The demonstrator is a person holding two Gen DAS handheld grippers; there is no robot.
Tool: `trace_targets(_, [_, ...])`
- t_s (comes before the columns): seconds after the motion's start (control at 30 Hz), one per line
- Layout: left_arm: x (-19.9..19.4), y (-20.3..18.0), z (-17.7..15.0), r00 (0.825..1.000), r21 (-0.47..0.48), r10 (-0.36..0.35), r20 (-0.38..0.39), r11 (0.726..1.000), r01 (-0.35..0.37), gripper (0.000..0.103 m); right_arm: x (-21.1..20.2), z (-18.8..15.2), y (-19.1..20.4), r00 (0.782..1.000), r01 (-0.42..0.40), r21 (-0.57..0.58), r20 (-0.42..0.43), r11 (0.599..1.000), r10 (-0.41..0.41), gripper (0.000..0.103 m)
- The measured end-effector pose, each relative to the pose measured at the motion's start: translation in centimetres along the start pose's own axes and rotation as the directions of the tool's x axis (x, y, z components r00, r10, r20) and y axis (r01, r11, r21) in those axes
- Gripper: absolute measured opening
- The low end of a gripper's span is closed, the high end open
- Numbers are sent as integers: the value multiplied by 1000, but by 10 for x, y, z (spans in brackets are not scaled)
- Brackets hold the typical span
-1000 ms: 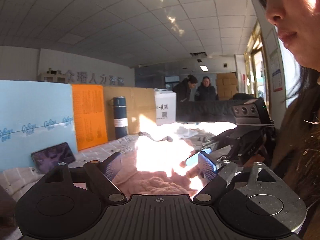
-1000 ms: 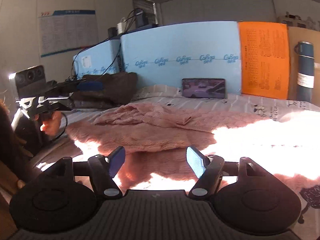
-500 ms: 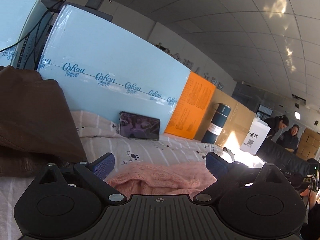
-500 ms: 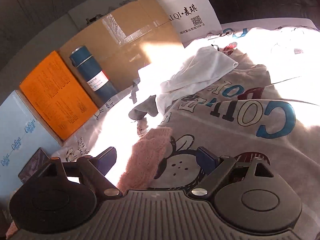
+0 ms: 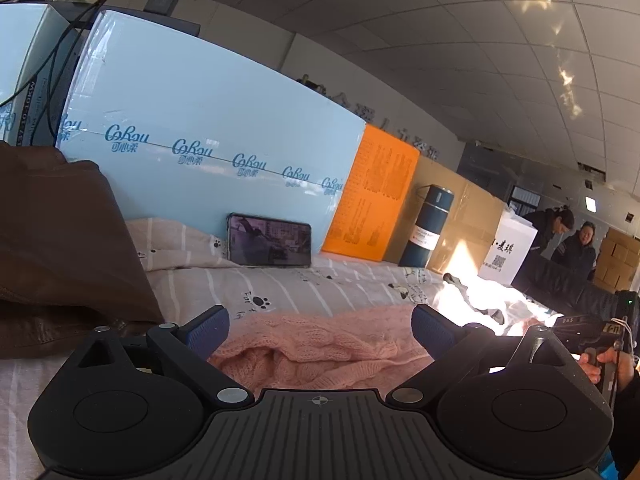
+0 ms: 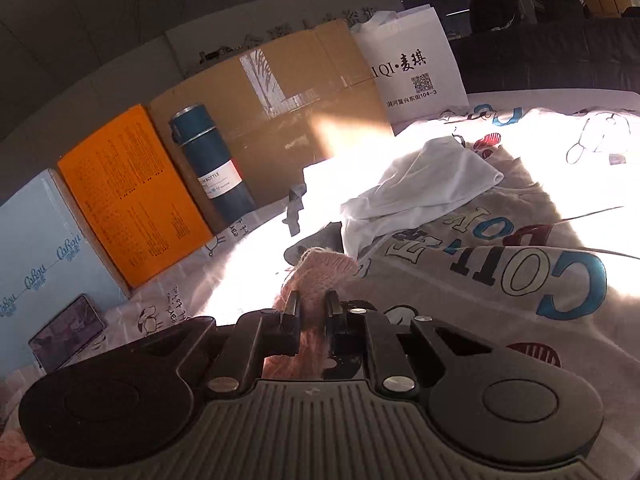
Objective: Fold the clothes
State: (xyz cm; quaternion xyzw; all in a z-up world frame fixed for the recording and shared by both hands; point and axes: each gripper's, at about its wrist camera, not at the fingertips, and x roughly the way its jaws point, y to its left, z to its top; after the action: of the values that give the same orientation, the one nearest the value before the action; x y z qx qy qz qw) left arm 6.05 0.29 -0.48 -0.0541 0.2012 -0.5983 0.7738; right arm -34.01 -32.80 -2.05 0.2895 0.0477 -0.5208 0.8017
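A pink knitted sweater (image 5: 320, 344) lies bunched on the striped bed sheet (image 5: 288, 292). My left gripper (image 5: 320, 326) is open, its blue pads on either side of the sweater's near edge, holding nothing. In the right wrist view my right gripper (image 6: 312, 304) is shut on the sweater's pink sleeve end (image 6: 324, 268), which sticks out past the fingertips. The right gripper also shows at the right edge of the left wrist view (image 5: 592, 332), held in a hand.
A brown coat (image 5: 56, 240) is piled at the left. A phone (image 5: 270, 240), blue foam board (image 5: 208, 136), orange board (image 5: 376, 200), blue bottle (image 6: 210, 164), cardboard box (image 6: 288, 108) and white bag (image 6: 416, 76) line the back. A white garment (image 6: 416, 188) and printed quilt (image 6: 520, 264) lie right.
My right gripper has closed on the pink sleeve end, which lay between open jaws half a second ago. My left gripper stays open and has shifted only slightly over the sweater.
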Motion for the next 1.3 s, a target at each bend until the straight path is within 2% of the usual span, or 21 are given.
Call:
trace_targets(0.1, [2, 0, 0, 1000, 0, 11, -9, 1000, -11, 99, -36, 14, 6, 992, 7, -23, 123, 1000, -5, 11])
trace_targets(0.2, [2, 0, -1, 1000, 2, 13, -11, 1000, -13, 99, -54, 21, 9, 978, 64, -53, 202, 997, -52, 8])
trace_targets(0.33, [1, 1, -1, 1000, 0, 29, -4, 1000, -29, 100, -43, 19, -2, 980, 142, -55, 149, 988, -132, 9])
trace_targets(0.4, [1, 2, 0, 998, -2, 58, 1, 998, -58, 99, -34, 16, -5, 986, 138, -48, 97, 989, -133, 12])
trace_targets(0.43, [1, 2, 0, 997, -3, 72, 3, 997, -72, 100, -32, 15, 0, 991, 111, -59, 82, 992, -106, 13])
trace_targets(0.47, [2, 3, 0, 996, -4, 85, 6, 996, -85, 100, -29, 14, 5, 995, 84, -69, 67, 994, -79, 16])
trace_targets(0.5, [2, 3, 1, 995, -5, 99, 8, 995, -99, 99, -27, 13, 11, 998, 52, -80, 52, 995, -48, 29])
trace_targets(0.53, [2, 3, 1, 992, -4, 124, 10, 992, -124, 99, -25, 13, 21, 999, 1, -99, 37, 995, 2, 48])
trace_targets(0.6, [2, 4, 1, 983, 10, 185, 12, 983, -185, 99, -19, 10, 49, 993, -117, -143, -25, 983, 115, 58])
trace_targets(0.67, [3, 2, 1, 968, 46, 249, 20, 967, -250, 99, -10, 6, 80, 966, -249, -179, -115, 952, 231, 62])
trace_targets(0.7, [4, 1, 0, 961, 68, 276, 25, 958, -277, 99, -3, 2, 96, 941, -318, -175, -178, 932, 288, 64])
trace_targets(0.8, [5, -2, -1, 952, 115, 306, 27, 945, -307, 99, 20, -14, 146, 834, -483, -145, -377, 863, 403, 66])
trace_targets(0.87, [4, -3, -1, 951, 130, 309, 25, 942, -309, 100, 34, -28, 178, 761, -552, -144, -490, 821, 425, 67])
trace_targets(0.93, [3, -4, -1, 951, 138, 307, 26, 942, -307, 100, 39, -45, 200, 711, -579, -156, -576, 800, 402, 68])
trace_targets(1.07, [-3, -3, 1, 958, 115, 285, 38, 951, -288, 100, 34, -73, 207, 639, -646, -204, -671, 736, 375, 73])
trace_targets(1.1, [-3, -3, 1, 959, 111, 282, 39, 952, -285, 100, 32, -79, 208, 623, -661, -213, -691, 719, 367, 73])
trace_targets(1.17, [-5, -3, 2, 963, 103, 267, 40, 958, -269, 100, 26, -88, 203, 607, -682, -230, -708, 695, 362, 76])
trace_targets(1.27, [-5, -5, 1, 966, 106, 253, 43, 961, -257, 100, 14, -96, 197, 617, -701, -269, -693, 660, 373, 78])
trace_targets(1.3, [-5, -5, 1, 967, 108, 250, 44, 961, -253, 100, 11, -99, 196, 626, -703, -284, -682, 652, 377, 69])
